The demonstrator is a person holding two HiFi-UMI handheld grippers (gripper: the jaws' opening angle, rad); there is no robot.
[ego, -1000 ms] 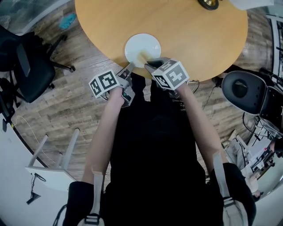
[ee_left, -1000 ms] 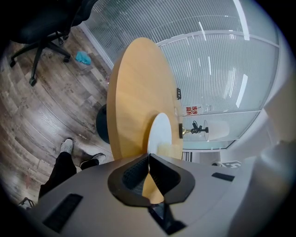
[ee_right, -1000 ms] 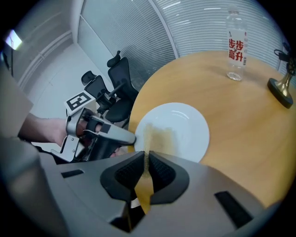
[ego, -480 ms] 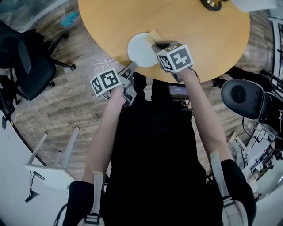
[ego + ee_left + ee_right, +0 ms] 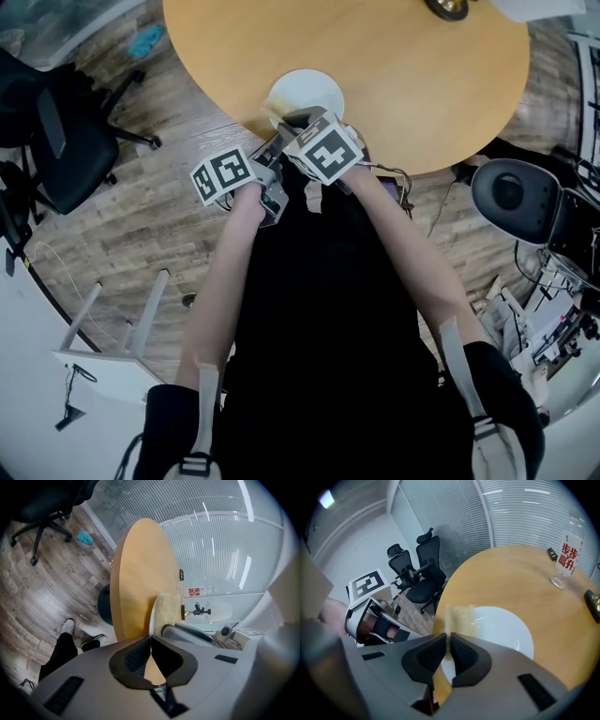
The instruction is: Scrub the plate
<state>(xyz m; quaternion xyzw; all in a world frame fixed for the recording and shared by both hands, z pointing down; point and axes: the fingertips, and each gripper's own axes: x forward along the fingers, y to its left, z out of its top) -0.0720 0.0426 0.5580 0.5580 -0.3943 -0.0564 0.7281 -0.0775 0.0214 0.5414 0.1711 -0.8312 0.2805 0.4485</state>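
Where the round wooden tabletop (image 5: 403, 84) curved nearest the person, one white plate (image 5: 307, 89) lay flat on it, at about 7 o'clock of the tabletop in the head view. There were two grippers at work on it, and both sat at the plate's near rim.

The left gripper (image 5: 277, 141) reached the plate at about its 7 o'clock. In the left gripper view its fingers (image 5: 136, 656) were closed almost to touching, with only the thin white rim of the plate (image 5: 152, 623) pinched between them.

The right gripper (image 5: 292, 118) came in just beside it, at about 6 o'clock of the plate, its marker cube overlapping the left gripper's tip in the head view. Its fingers (image 5: 464, 656) were pressed together on a single yellow sponge (image 5: 460, 617), which stood out ahead of them and lay on the plate (image 5: 501, 630) at its 9 o'clock edge (as the right gripper view showed it).

One clear bottle (image 5: 570, 545) with red print stood on the tabletop well apart from the plate, toward 2 o'clock in that same view. Two black office chairs (image 5: 419, 571) stood side by side on the wood-plank floor (image 5: 159, 216) beyond the tabletop's edge, at about 10 o'clock.
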